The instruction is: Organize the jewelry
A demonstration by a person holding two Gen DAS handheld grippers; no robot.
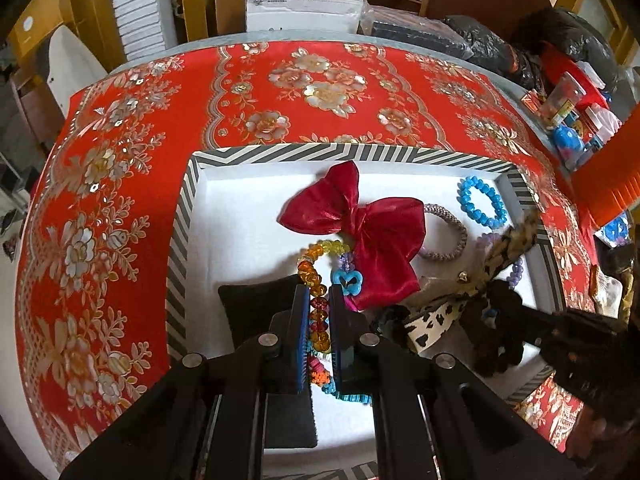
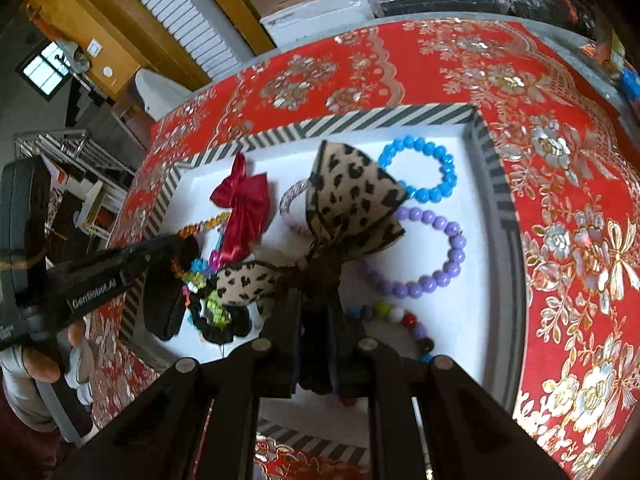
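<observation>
A white tray with a striped rim (image 1: 280, 152) (image 2: 400, 118) holds the jewelry. My left gripper (image 1: 319, 300) is shut on an amber and red bead bracelet (image 1: 310, 268) that hangs between its pads, beside a red satin bow (image 1: 372, 232). My right gripper (image 2: 314, 300) is shut on the dark knot of a leopard-print bow (image 2: 352, 200) and holds it over the tray; the bow also shows in the left wrist view (image 1: 496, 256). A blue bead bracelet (image 2: 420, 168) (image 1: 482, 202) and a purple bead bracelet (image 2: 436, 252) lie flat in the tray.
A grey woven bangle (image 1: 448, 236), a multicolour bead bracelet (image 2: 404, 320), a black pad (image 1: 256, 300) and black scrunchies (image 2: 224, 328) are in the tray. The tray sits on a red floral tablecloth (image 1: 120, 200). Boxes and bags crowd the far table edge (image 1: 304, 8).
</observation>
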